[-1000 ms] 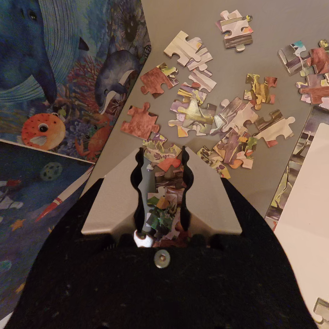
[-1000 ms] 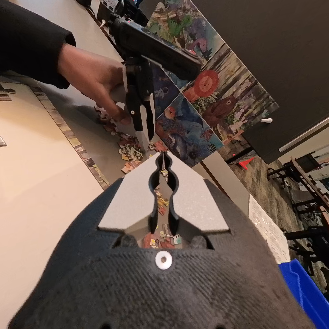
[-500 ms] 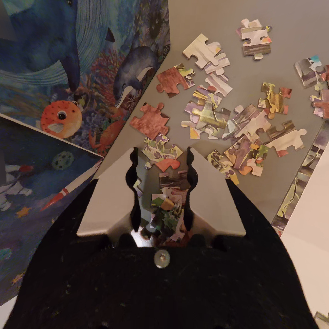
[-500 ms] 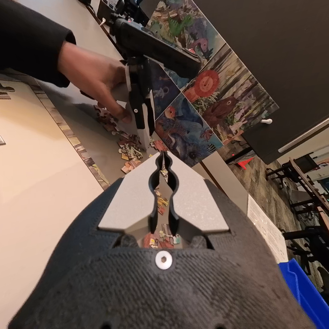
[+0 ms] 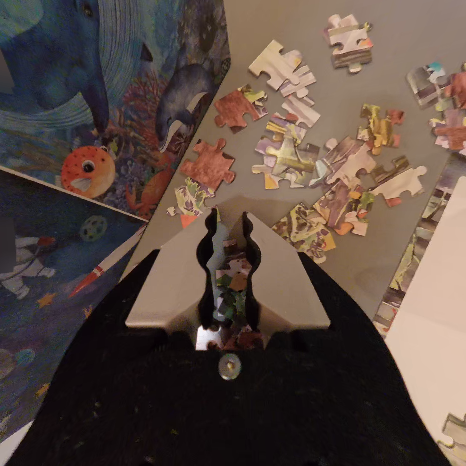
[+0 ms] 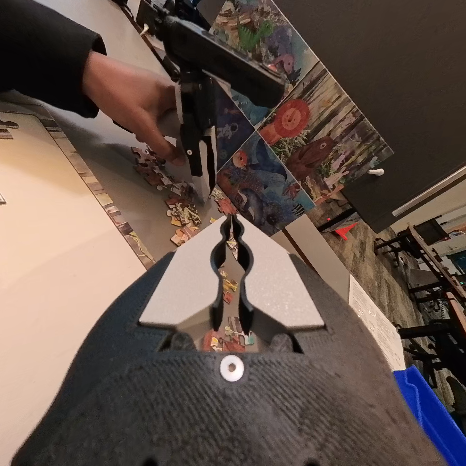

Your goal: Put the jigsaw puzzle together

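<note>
You have no writing, number or brand mark that can be read in either view. The one thing that bears print is the white sheet [image 6: 375,325] lying just to the right of the right gripper [image 6: 232,220] in the right wrist view, and its lines are too small and blurred to make out. The picture boards [image 6: 297,141] beyond that gripper carry painted animals only, and the loose puzzle pieces [image 5: 290,156] ahead of the left gripper [image 5: 229,217] show only patches of colour.
</note>
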`<state>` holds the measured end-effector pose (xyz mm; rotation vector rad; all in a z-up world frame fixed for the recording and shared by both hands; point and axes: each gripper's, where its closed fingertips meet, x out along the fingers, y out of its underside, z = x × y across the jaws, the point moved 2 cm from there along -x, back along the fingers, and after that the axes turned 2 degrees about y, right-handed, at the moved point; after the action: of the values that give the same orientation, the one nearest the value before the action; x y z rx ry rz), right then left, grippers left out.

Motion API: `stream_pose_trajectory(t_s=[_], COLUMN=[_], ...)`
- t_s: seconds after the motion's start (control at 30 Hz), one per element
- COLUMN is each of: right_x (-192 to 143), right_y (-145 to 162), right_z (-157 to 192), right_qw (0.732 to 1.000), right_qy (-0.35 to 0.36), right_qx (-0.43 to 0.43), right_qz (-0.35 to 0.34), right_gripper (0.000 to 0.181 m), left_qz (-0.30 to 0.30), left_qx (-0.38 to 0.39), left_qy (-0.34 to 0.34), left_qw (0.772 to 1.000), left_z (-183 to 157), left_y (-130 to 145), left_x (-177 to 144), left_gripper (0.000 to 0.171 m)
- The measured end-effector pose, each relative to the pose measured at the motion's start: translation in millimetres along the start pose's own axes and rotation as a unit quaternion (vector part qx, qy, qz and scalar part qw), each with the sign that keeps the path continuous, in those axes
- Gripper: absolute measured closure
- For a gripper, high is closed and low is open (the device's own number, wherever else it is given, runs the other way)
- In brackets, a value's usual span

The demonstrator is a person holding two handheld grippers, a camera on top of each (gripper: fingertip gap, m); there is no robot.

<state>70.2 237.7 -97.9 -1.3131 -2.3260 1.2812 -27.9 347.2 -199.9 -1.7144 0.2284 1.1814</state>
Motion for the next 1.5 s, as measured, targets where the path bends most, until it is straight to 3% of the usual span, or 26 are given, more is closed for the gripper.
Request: stream_pose_trajectory(t_s=[0.1,0.17,0.23,0.37,0.47,0.53,0.87,1.23,1.5], right_x=[0,0,0,0,1,1,-1,0,4], right_y=[0,-1,-1,-1,0,1,-1,1,6], right_z=[0,0,0,1,1,2,0,-1,2], right_qw=[1.0,1.0,1.0,1.0,1.0,1.0,1.0,1.0,1.0], right_qy=[0.001,0.002,0.002,0.001,0.001,0.0,0.005,0.005,0.006], right_qx=[-0.002,-0.003,-0.005,-0.007,-0.007,-0.007,-0.01,-0.009,-0.023], right_qz=[0.0,0.0,0.0,0.001,0.003,0.004,0.002,0.005,0.009], right_gripper=[0.181,0.181,0.181,0.181,0.181,0.181,0.181,0.181,0.17], left_qz=[-0.012,-0.032,-0.052,-0.032,-0.029,-0.02,-0.002,0.023,-0.021], left_qx=[-0.007,-0.019,-0.041,-0.071,-0.085,-0.08,-0.059,-0.075,-0.113], left_qy=[-0.019,-0.045,-0.062,-0.075,-0.061,-0.06,-0.045,0.017,0.165], left_qw=[1.0,0.998,0.996,0.994,0.994,0.995,0.997,0.997,0.98], left_z=[7,15,21,30,31,30,25,11,-31], left_y=[-1,-5,-8,1,3,4,6,5,-18], left_x=[0,-2,-3,3,1,0,-3,-21,-47], left_gripper=[0.151,0.134,0.132,0.124,0.126,0.14,0.141,0.141,0.141])
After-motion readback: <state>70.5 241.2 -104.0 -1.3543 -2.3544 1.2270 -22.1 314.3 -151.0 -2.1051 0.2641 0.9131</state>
